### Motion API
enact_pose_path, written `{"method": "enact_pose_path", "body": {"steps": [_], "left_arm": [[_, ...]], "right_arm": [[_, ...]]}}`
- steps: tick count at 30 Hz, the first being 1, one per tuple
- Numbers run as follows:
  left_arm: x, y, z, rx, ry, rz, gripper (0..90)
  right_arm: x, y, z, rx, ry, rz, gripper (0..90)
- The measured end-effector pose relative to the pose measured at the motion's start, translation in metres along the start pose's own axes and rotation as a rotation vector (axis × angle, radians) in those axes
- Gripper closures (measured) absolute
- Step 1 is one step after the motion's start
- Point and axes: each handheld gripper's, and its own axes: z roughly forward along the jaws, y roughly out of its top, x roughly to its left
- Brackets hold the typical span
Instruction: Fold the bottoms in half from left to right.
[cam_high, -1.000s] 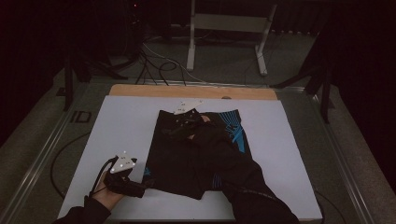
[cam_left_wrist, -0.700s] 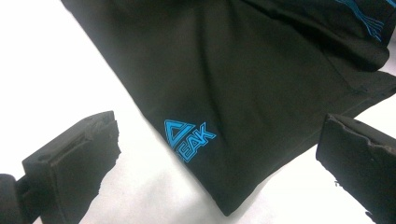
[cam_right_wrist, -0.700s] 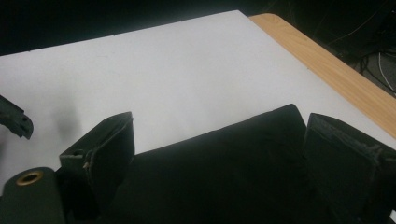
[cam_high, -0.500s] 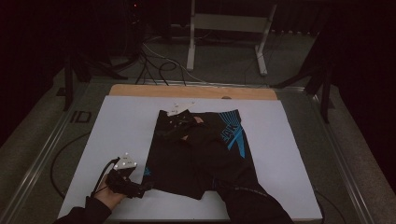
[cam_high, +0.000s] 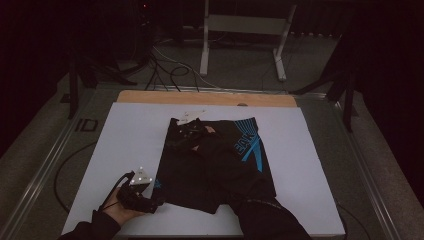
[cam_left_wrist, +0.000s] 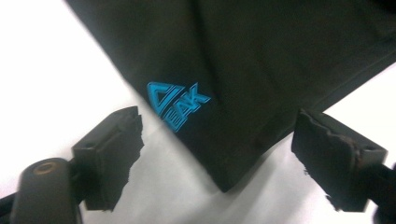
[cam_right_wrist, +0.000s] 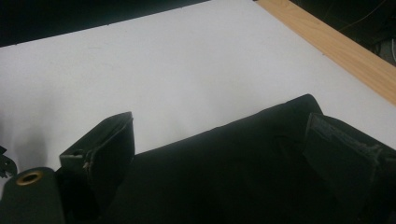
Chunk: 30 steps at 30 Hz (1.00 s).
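Observation:
Black shorts (cam_high: 182, 175) with blue print lie flat on the white table top (cam_high: 125, 145). My left gripper (cam_high: 156, 201) sits at their near-left corner. In the left gripper view that corner (cam_left_wrist: 261, 56), with a blue logo (cam_left_wrist: 177, 105), lies between the jaws of my left gripper (cam_left_wrist: 218, 122). These jaws have just been closing, and the pads stay clear of the cloth. My right forearm reaches across the shorts to their far-left corner, where my right gripper (cam_high: 192, 131) rests. In the right gripper view my right gripper (cam_right_wrist: 220, 123) is open astride the black cloth (cam_right_wrist: 224, 172).
A wooden strip (cam_high: 205, 97) (cam_right_wrist: 336, 46) runs along the table's far edge. Beyond it stand a metal frame (cam_high: 240, 45) and loose cables (cam_high: 170, 70) on the floor. Bare white surface lies left and right of the shorts.
My right forearm has sunk lower over the shorts. The left gripper has stayed at the near-left corner.

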Motion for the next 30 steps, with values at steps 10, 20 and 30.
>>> {"method": "enact_pose_path", "body": {"steps": [10,20,30], "left_arm": [[-0.004,0.000,0.003,0.037,0.041,0.052,39.4],[-0.009,0.005,0.005,0.022,0.006,0.016,76.5],[-0.012,0.012,-0.006,-0.046,0.000,0.015,85.5]], "right_arm": [[-0.002,-0.002,0.008,0.014,0.000,0.008,9.4],[-0.001,-0.004,0.012,0.015,0.002,0.014,9.4],[-0.003,-0.006,0.018,0.017,0.007,0.018,9.4]]}}
